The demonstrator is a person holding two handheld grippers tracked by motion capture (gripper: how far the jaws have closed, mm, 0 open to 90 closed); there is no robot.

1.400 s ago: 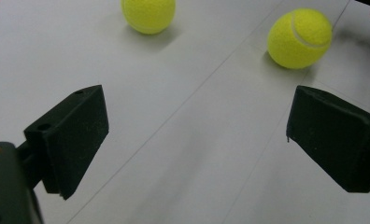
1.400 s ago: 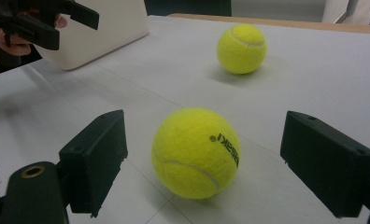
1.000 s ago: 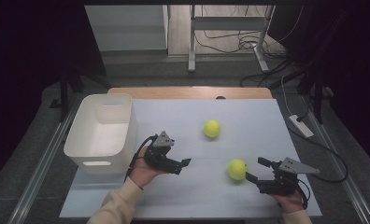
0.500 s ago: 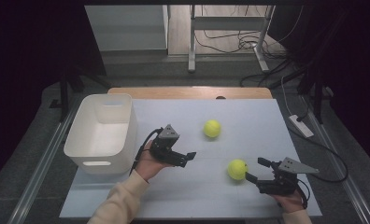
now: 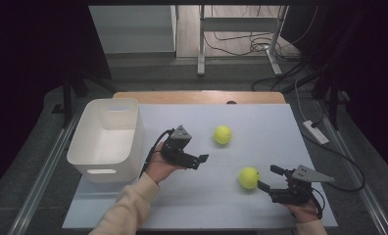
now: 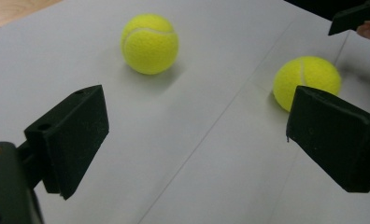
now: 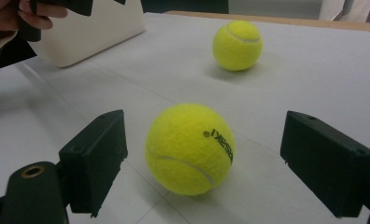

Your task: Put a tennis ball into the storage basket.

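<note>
Nothing binned yet: 2 balls on the desk, white bin empty. Your right tongs wide around near ball; left tongs wide, empty, far ball untouched.

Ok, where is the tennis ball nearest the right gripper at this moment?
In the high view the near tennis ball lies on the white table toward its right front, just ahead of the right gripper; the right gripper view shows it between the open jaws, untouched.

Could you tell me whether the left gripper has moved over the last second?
Yes. The left gripper has moved up the high view, away from the table's near edge, alongside the white bin.
</note>
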